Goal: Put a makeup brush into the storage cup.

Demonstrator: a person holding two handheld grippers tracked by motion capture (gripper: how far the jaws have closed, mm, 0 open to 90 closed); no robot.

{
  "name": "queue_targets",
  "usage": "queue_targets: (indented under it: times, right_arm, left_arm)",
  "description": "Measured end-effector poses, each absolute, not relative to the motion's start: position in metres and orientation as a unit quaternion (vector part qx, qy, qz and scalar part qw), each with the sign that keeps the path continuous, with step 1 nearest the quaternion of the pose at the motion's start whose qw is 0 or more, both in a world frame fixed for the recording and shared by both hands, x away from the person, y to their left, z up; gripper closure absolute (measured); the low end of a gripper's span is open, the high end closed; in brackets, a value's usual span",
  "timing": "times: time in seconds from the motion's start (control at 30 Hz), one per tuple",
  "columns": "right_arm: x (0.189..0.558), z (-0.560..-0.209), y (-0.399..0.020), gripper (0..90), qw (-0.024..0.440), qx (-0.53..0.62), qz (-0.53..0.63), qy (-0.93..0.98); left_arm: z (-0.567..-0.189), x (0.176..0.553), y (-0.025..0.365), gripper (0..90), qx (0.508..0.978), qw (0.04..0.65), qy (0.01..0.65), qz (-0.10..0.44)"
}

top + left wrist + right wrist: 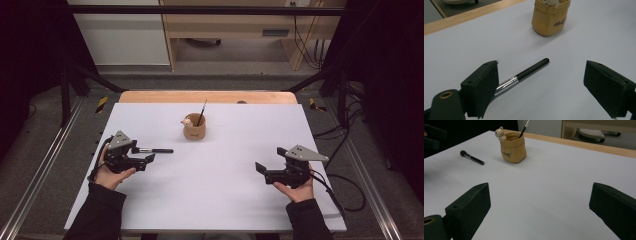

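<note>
Right tool (261, 170): nearest the person, resting low over bare tabletop (220, 190), jaws spread wide with nothing between them.
Left tool (148, 159): also released, jaws wide apart, hovering just beside the loose brush; in the left gripper view the brush end slips behind one jaw, and contact cannot be told.
Loose brush (156, 150): lies flat on the tabletop to the left of the pot, black handle pointing right, well apart from the right tool.
Progress: judging by the layout, one brush is stowed and one is left; the grasp, lift and drop into the pot are not yet done.
Pot (194, 131): tan sack-shaped holder farther back, mid-tabletop, upright, a small bear figure (187, 121) on its rim.
Pot contents: one thin dark brush (202, 112) standing tilted inside.
</note>
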State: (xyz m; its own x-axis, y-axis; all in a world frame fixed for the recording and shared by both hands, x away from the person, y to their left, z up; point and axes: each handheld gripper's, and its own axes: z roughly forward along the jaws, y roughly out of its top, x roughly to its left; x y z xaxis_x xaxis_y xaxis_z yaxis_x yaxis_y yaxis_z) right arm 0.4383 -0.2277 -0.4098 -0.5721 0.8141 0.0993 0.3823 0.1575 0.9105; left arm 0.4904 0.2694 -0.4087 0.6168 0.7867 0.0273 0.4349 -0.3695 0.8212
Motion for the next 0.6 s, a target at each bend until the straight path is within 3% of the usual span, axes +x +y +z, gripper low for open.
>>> queue_targets:
  times: [0.6]
  right_arm:
    - [0.438,-0.41,-0.228,4.3,0.216,0.41,0.501,0.731]
  left_arm:
    - [-0.412,0.519,0.264,12.4,0.831,0.375,0.362,0.194]
